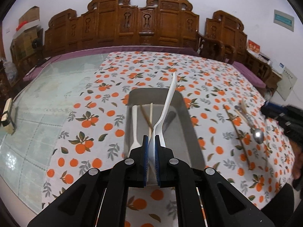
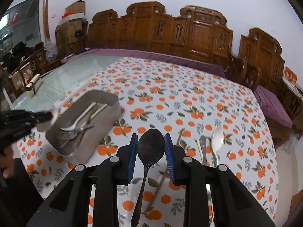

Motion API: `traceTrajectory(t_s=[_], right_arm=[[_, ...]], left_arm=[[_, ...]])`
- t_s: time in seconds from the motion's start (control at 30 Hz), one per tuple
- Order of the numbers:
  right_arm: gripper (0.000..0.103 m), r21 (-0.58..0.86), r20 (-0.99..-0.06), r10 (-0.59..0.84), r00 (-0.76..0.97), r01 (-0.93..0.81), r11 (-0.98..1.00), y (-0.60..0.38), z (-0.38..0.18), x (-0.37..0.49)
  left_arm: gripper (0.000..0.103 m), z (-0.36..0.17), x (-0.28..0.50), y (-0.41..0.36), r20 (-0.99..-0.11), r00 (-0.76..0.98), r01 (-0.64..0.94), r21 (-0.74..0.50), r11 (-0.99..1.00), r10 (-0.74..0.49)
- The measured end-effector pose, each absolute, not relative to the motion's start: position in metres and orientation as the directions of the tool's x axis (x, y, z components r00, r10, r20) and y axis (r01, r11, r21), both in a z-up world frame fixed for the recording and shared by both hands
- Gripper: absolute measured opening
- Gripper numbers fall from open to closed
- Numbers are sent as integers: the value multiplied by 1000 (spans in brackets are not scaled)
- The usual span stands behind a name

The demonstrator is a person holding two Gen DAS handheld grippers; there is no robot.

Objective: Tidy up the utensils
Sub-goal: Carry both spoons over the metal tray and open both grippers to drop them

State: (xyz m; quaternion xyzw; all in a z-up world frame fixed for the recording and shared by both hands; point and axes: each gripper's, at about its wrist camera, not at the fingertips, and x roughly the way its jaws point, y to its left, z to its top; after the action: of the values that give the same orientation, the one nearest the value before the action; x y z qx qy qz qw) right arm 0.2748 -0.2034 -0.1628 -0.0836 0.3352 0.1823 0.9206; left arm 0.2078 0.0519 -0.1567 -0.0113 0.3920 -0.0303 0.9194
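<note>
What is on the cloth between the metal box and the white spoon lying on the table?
In the right wrist view, between metal box and white spoon: only bare orange-print cloth.

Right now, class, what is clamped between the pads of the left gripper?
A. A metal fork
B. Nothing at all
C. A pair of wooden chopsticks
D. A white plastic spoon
D: in the left wrist view the left gripper is shut on the bowl of a white plastic spoon, whose handle sticks up over the grey tray.
</note>
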Motion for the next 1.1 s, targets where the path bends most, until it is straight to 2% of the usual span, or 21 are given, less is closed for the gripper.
traceTrajectory(t_s=[0.33,0.53,0.7,0.83,1.1], right_arm=[[31,-63,-604,328,727,-454,889,-169,-127,272],[31,-59,-589,362,723,-485,872,-149,-113,272],[31,-42,-578,401,710,-517,855,-129,-105,275],[31,-25,-574,429,697,-539,842,-107,-101,282],[31,-6,-592,454,666,-567,824,-64,-106,297]], left_arm=[[6,-183,232,58,-772,634,28,-35,999,-44],[13,-183,234,60,-777,626,37,-46,998,-59],[19,-165,229,72,-762,645,43,-30,999,-51],[28,-142,220,89,-737,675,61,16,998,-30],[34,-115,201,123,-706,708,50,27,998,-16]])
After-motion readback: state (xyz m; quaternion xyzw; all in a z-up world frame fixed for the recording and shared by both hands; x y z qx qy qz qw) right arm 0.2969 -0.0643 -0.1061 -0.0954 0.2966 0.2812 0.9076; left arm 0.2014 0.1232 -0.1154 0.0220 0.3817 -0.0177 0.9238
